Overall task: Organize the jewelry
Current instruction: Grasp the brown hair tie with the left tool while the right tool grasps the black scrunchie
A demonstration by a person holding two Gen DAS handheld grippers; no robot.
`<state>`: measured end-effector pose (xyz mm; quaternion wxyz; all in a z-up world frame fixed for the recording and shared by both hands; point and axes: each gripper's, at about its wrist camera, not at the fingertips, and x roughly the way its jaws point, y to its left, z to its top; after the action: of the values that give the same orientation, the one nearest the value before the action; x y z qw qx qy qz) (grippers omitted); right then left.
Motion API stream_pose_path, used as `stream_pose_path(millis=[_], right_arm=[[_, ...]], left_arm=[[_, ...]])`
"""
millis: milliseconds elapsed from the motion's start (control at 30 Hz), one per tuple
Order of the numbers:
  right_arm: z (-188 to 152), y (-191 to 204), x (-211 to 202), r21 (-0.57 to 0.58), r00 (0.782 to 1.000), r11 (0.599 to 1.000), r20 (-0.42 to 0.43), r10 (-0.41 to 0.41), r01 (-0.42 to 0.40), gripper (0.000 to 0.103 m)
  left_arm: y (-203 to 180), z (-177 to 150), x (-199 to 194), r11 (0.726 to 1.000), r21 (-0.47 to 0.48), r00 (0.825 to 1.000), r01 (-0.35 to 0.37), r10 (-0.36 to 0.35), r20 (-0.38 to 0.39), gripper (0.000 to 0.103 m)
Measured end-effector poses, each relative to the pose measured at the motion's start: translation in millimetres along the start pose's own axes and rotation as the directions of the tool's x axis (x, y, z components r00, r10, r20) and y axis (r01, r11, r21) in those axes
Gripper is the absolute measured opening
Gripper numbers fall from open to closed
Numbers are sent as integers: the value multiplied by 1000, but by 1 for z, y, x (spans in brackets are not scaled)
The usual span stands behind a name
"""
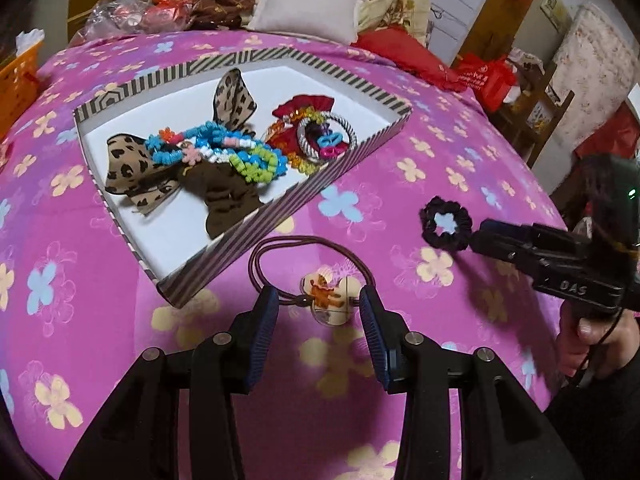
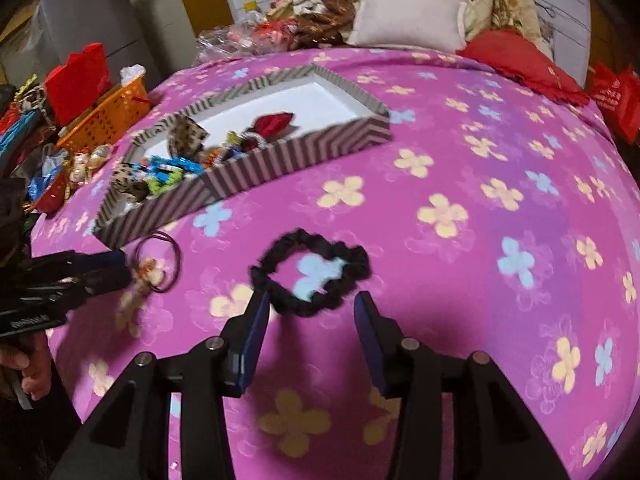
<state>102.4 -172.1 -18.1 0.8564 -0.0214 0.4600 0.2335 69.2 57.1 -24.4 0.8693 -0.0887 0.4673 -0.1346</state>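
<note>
Bedroom, cluttered; work surface is a bed (image 1: 100, 260) under a pink flowered cover, pillows at the far end. A striped box (image 1: 280, 208) lies on the cover beyond both sets of fingers, already holding a heap: leopard bow, bright coiled ties, a red scrunchie. Two pieces remain outside it. Left gripper (image 1: 319, 312): fingers apart, nothing pressed between them. The brown hair tie (image 1: 296, 248) with its cartoon charm (image 1: 326, 294) sits right at the tips, the charm in the gap between the two fingers and the loop running away from them toward the near wall of the box. The long axis of the tie thus points roughly along the fingers' reach, so a straight close looks likely to catch the charm end. Right gripper (image 2: 310, 312): fingers also apart and empty. The black scrunchie (image 2: 310, 270) lies flat just ahead of the tips, its near rim at or against the left finger, its ring stretched crosswise to the reach; whether it touches I cannot tell. Each hand is nearer its own piece, and the box sits ahead and left of the right fingers, well closer to the left pair. Judgement: both pickups pending, neither piece lifted yet.
</note>
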Motion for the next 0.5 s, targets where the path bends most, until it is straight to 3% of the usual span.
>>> stream_pose_path(millis=[167,333,433,500], right_arm=[[4,14,11,-52,999,998,-9,30,-31,48],[12,29,20,-121,1000,993,21,9,-6,48],[11,31,34,-139,999,990,-35,-41,36,49],[9,31,33,-149,998,988,-30,-55,50,49]], left_arm=[[1,-2,5,999,1,999,-43,43,-8,37],[-6,-3,7,998,41,999,-46,46,-11,37],[-10,-3,9,998,61,999,-36,37,-9,37],[-11,-1,11,998,59,1000,-17,17,-8,37]])
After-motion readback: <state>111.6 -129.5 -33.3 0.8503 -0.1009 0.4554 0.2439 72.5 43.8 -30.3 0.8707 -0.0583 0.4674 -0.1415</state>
